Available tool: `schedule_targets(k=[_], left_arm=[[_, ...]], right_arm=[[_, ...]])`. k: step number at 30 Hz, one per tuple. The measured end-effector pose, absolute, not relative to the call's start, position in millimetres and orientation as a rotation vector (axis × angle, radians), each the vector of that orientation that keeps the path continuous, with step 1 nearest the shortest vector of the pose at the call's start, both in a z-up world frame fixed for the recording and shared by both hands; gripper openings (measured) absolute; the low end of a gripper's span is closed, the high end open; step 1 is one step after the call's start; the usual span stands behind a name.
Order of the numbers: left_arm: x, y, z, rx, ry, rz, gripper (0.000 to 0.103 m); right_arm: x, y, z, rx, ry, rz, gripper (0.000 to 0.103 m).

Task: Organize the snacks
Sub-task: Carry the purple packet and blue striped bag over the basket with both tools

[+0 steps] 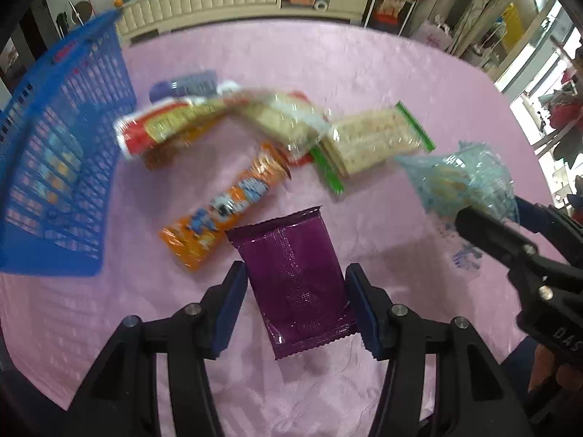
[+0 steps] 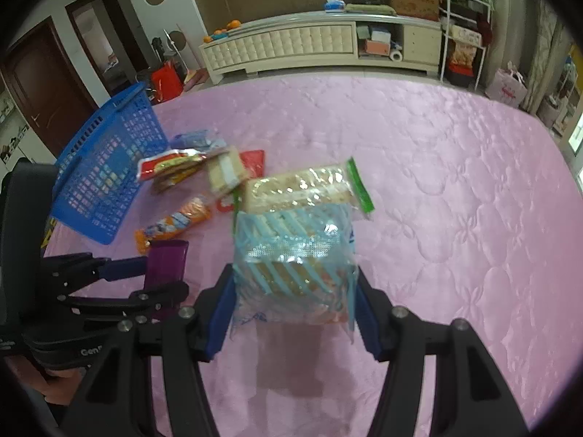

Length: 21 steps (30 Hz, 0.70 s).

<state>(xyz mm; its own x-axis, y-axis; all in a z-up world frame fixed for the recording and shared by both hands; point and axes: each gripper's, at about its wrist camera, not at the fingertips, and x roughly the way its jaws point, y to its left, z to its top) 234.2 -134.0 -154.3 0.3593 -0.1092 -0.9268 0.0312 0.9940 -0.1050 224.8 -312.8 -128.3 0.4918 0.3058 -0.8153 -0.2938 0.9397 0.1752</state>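
Left wrist view: your left gripper (image 1: 295,306) is straddling the purple packet (image 1: 297,284), jaws wide, pads beside its long edges; contact is hard to judge. The packet's print is unreadable. Beyond it, the orange packet (image 1: 222,205), the green-edged cracker pack (image 1: 371,140) and a blurred red-and-yellow pack (image 1: 160,129) are lying on the pink quilted surface (image 1: 364,73). The blue basket (image 1: 58,167) is standing at left, partly cut off. Your right gripper (image 1: 484,215) is entering at right, lettering "DAS" cut off.

Right wrist view: your right gripper (image 2: 293,313) is holding the blue-striped clear packet (image 2: 295,266) above the surface, jaws closed on its sides; its labelling is blurred. The packet is hiding part of the cracker pack (image 2: 302,185).
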Motion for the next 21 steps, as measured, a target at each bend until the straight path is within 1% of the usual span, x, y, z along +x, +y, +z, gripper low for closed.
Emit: schedule_targets(k=[8, 21], left_arm=[[211.2, -109.1, -102.8, -0.047, 1.082, -0.105, 0.053], [202.1, -31.3, -31.4, -0.098, 0.927, -0.124, 0.053]], right_arm=[[215.7, -277.3, -96.9, -0.056, 0.953, 0.384, 0.064], [221.3, -208.3, -36.8, -0.114, 0.853, 0.454, 0.064]])
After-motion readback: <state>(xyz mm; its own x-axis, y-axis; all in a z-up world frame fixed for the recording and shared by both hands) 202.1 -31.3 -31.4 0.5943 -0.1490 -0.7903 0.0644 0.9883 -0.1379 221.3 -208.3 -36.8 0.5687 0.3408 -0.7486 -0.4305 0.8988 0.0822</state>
